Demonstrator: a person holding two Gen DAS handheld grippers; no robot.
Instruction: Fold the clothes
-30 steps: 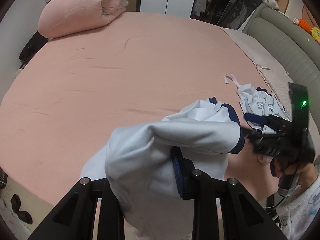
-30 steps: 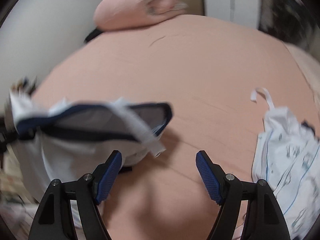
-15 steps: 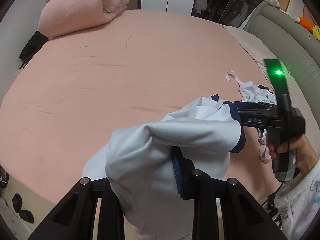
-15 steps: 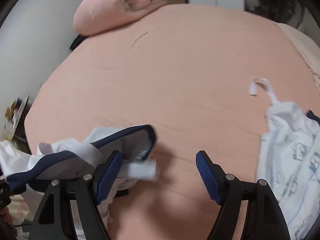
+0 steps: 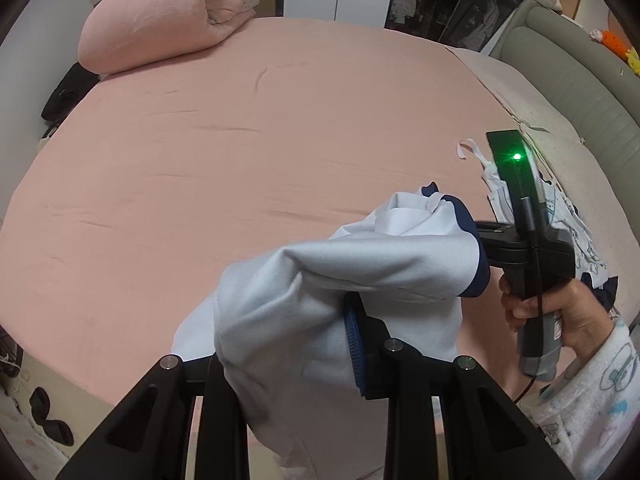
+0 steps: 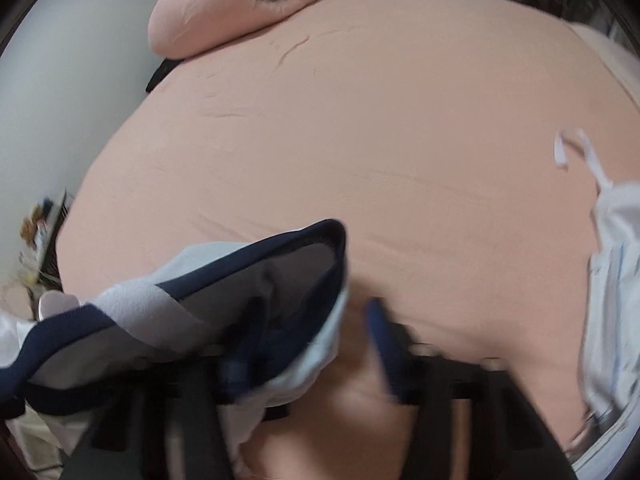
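A pale blue garment (image 5: 320,280) with navy trim hangs above the pink bed (image 5: 240,140). My left gripper (image 5: 288,344) is shut on its bunched cloth, which hides the left finger. In the right wrist view the picture is blurred. My right gripper (image 6: 312,344) has its jaws closing around the garment's navy hem (image 6: 280,248). The cloth drapes over the left finger, and the right pad (image 6: 380,340) still stands a little apart from it. In the left wrist view a hand (image 5: 560,312) holds the right gripper (image 5: 520,248) at the garment's navy cuff, fingertips hidden behind the cloth.
A second white printed garment (image 5: 560,216) with a loose strap lies crumpled at the bed's right side. A rolled pink duvet (image 5: 168,16) sits at the far left corner. A padded grey-green headboard (image 5: 580,80) runs along the right. Shoes lie on the floor at lower left.
The right gripper has come down and in onto the navy hem, and its wide-open jaws have narrowed. The left gripper and its hold on the cloth have not moved.
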